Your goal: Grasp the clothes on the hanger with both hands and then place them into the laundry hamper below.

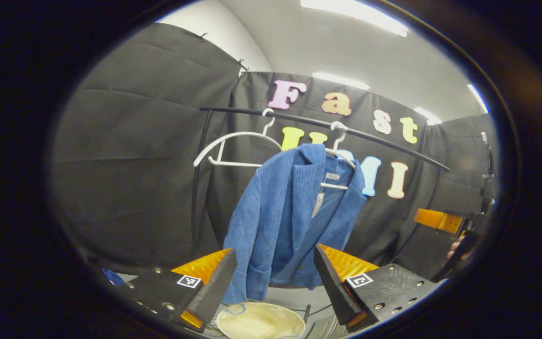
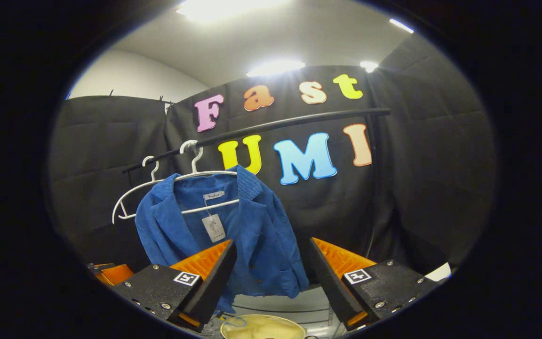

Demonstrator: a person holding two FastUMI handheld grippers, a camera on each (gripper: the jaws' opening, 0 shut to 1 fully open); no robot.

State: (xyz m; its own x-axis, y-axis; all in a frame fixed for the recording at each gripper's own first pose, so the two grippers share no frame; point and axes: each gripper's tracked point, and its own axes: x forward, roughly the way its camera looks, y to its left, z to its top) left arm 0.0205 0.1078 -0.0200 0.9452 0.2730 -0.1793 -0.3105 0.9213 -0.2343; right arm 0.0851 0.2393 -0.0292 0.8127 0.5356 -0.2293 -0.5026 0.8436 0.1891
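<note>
We hold both grippers, left gripper (image 1: 271, 278) and right gripper (image 2: 271, 278), agape just below the hanging blue jacket (image 1: 290, 216), neither touching.

A ribbed, matt corduroy cloth is seen on the blue jacket (image 1: 290, 221). Smooth white plastic is shown by the hangers (image 1: 233, 150), matt dark metal by the rail (image 2: 294, 122).

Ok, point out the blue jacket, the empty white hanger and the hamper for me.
blue jacket (image 2: 257, 245), right gripper view, on its front panel.
empty white hanger (image 1: 233, 136), left gripper view, on its curved upper arm.
hamper (image 1: 259, 321), left gripper view, on its pale round opening below the jacket.
</note>
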